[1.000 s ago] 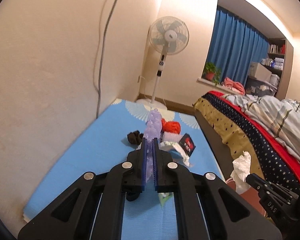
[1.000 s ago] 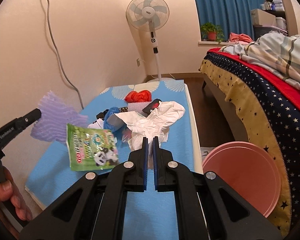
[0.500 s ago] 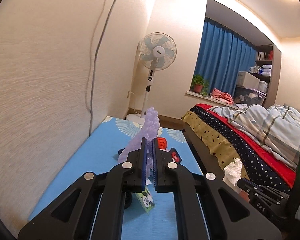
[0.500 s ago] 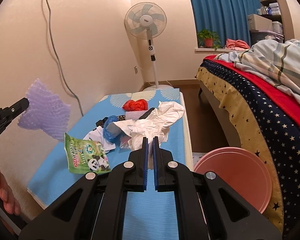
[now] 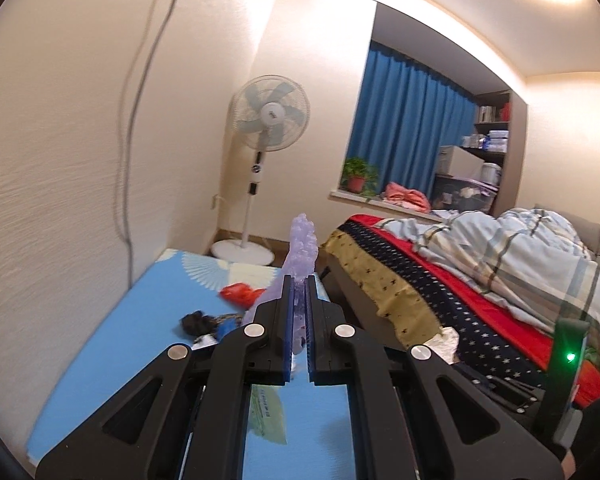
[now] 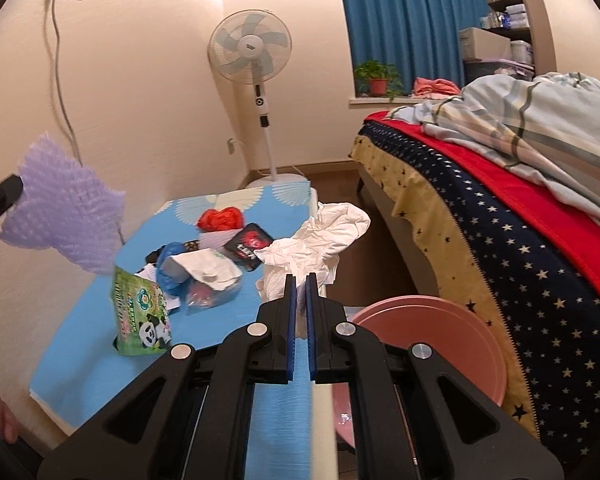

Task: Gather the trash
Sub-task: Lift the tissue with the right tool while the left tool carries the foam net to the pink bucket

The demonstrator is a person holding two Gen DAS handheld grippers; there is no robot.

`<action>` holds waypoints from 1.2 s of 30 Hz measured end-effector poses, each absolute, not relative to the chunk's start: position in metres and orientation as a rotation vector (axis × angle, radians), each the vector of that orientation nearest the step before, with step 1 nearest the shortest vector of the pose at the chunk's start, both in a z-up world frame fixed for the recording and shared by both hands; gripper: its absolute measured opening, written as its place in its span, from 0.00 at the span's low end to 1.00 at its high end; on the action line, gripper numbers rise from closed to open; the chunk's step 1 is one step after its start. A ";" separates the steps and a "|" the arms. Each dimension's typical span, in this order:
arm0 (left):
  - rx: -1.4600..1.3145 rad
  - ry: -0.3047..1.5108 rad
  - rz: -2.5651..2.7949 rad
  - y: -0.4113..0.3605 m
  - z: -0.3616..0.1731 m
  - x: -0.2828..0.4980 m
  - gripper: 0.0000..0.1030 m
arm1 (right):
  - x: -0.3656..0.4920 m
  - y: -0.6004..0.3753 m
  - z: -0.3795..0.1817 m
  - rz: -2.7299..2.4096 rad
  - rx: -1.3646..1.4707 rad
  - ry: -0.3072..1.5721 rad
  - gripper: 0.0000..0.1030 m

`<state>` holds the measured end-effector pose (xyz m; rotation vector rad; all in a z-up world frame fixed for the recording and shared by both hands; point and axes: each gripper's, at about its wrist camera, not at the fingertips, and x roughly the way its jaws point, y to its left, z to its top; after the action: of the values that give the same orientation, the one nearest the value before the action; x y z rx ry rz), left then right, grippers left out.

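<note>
My left gripper [image 5: 299, 284] is shut on a purple foam net [image 5: 302, 248] and holds it up above the blue mat [image 5: 132, 332]; the net also shows at the left of the right wrist view [image 6: 60, 216]. My right gripper [image 6: 299, 280] is shut on a crumpled white tissue [image 6: 320, 236], lifted near the mat's right edge. A pink bin [image 6: 436, 344] stands on the floor below right. On the mat lie a green panda packet [image 6: 140, 316], a red bag [image 6: 222, 218], a black-red wrapper [image 6: 248, 248] and a blue-white wad [image 6: 196, 272].
A standing fan [image 6: 256, 64] is at the far end of the mat. A bed [image 6: 500, 208] with a star-patterned cover runs along the right. A wall with a hanging cable [image 5: 136, 120] borders the mat on the left.
My left gripper has risen with the purple net, well above the trash. My right gripper has lifted the white tissue and moved it right, toward the pink bin.
</note>
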<state>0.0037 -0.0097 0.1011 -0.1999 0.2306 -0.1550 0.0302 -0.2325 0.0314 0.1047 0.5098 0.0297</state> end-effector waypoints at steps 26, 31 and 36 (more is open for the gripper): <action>-0.185 0.440 -0.428 -0.129 0.027 0.062 0.05 | 0.038 -0.313 0.002 -0.251 0.192 0.586 0.05; -0.167 0.499 -0.467 -0.152 0.006 0.071 0.05 | 0.042 -0.324 -0.011 -0.295 0.196 0.616 0.05; -0.156 0.542 -0.487 -0.163 -0.008 0.077 0.05 | 0.043 -0.328 -0.017 -0.320 0.190 0.630 0.06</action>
<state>0.0773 -0.1634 -0.0076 -0.1563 0.5419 -0.4867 0.0431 -0.3283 -0.0167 0.1902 0.6300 -0.3197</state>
